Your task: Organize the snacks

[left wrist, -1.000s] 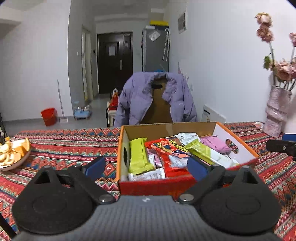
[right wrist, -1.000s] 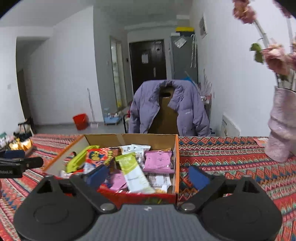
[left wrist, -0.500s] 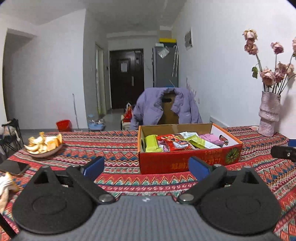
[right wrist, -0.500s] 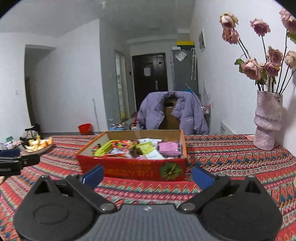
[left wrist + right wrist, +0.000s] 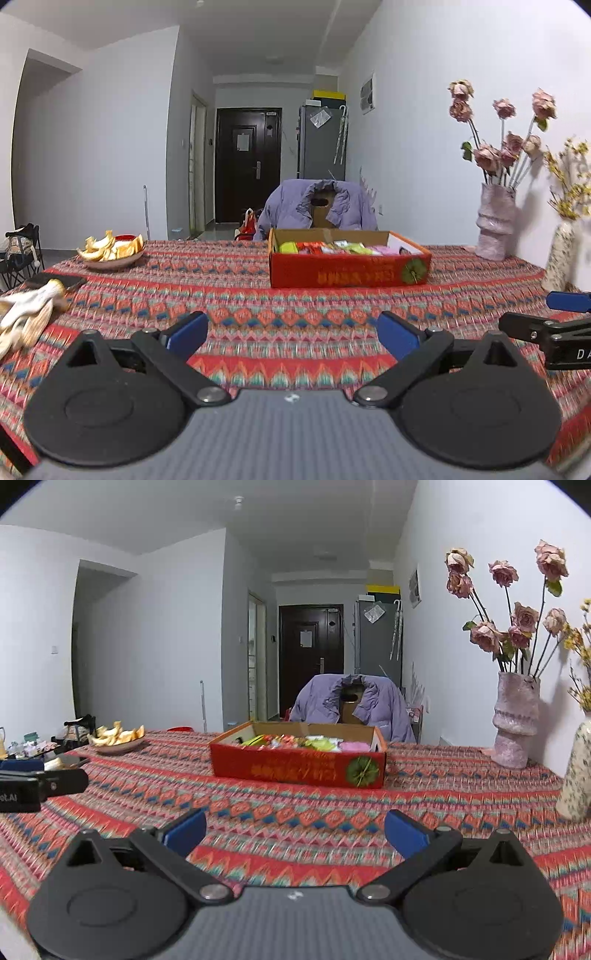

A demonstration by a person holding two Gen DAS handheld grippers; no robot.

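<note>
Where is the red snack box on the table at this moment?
In both wrist views the red snack box stands on the patterned tablecloth, far from both open grippers, before the chair with the purple jacket; the pink vase stands to its right.

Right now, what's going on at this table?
A person is tidying snacks with two hand-held grippers. The left gripper and right gripper are both open and empty, hovering over the patterned tablecloth, short of the red box. The snacks lie inside the box.
</note>
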